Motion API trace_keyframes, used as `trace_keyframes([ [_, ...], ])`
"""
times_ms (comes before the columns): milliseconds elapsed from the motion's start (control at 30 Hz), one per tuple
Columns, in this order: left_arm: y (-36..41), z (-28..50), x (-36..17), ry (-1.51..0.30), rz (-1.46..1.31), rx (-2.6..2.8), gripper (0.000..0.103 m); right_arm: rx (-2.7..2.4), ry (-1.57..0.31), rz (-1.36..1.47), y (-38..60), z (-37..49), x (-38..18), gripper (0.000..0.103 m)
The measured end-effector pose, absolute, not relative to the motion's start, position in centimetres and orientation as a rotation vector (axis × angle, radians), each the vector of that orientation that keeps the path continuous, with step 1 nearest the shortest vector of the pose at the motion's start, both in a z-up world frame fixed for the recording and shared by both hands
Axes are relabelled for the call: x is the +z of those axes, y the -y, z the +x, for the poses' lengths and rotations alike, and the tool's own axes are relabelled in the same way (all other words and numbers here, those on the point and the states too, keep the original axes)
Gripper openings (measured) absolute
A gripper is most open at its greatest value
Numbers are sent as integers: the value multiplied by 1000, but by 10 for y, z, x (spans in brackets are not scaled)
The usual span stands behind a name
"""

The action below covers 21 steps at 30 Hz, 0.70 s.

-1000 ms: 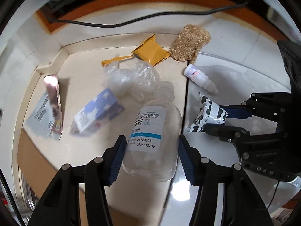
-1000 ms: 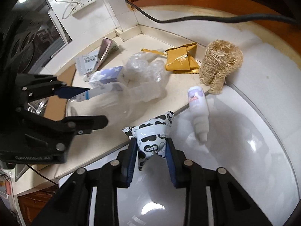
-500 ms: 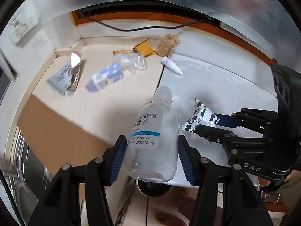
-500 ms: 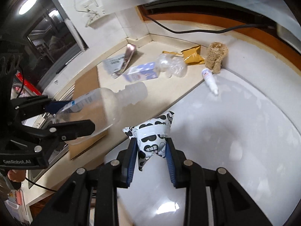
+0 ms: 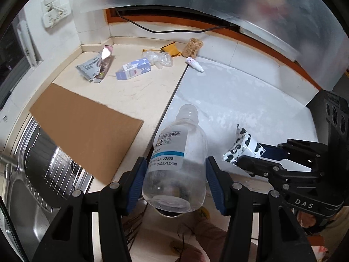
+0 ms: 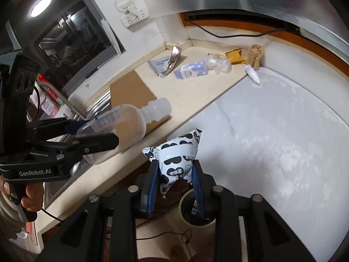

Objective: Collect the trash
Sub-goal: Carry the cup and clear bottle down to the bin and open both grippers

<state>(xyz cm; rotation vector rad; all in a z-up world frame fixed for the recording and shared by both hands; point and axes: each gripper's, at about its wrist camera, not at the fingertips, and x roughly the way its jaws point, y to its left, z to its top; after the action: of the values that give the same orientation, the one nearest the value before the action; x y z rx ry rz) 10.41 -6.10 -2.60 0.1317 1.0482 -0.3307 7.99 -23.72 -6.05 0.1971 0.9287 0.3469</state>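
The left gripper (image 5: 174, 174) is clamped about halfway on a clear plastic bottle (image 5: 176, 163) with a blue-banded label, neck pointing toward twelve o'clock. The right gripper (image 6: 175, 181), closed narrower, pinches a black-and-white patterned wrapper (image 6: 174, 163); in the left view it sits at three o'clock. Below the wrapper, a round bin (image 6: 197, 209) shows at six o'clock. Out on the counter (image 5: 139, 91), a cardboard sheet (image 5: 87, 131) lies at nine o'clock. Far off near twelve lie a small carton (image 5: 133, 69), crumpled clear plastic (image 5: 159, 57), foil packets (image 5: 98, 65), a yellow pouch (image 5: 170, 49), a loofah (image 5: 193, 48) and a small dropper bottle (image 5: 194, 63).
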Motion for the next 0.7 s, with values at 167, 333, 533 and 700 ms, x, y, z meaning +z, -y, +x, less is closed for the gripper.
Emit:
trace_keyframes([
  [167, 53, 78, -66, -1062, 140, -260, 53, 316, -977, 197, 225, 61, -92, 30],
  [333, 44, 63, -126, -1106, 112, -201, 53, 282, -1032, 190, 212, 47, -138, 30],
  [533, 36, 51, -204, -1166, 72, -146, 53, 278, -1079, 162, 198, 38, -199, 30],
  [700, 30, 44, -263, -1179, 41, -117, 53, 267, -1110, 126, 190, 41, -258, 30],
])
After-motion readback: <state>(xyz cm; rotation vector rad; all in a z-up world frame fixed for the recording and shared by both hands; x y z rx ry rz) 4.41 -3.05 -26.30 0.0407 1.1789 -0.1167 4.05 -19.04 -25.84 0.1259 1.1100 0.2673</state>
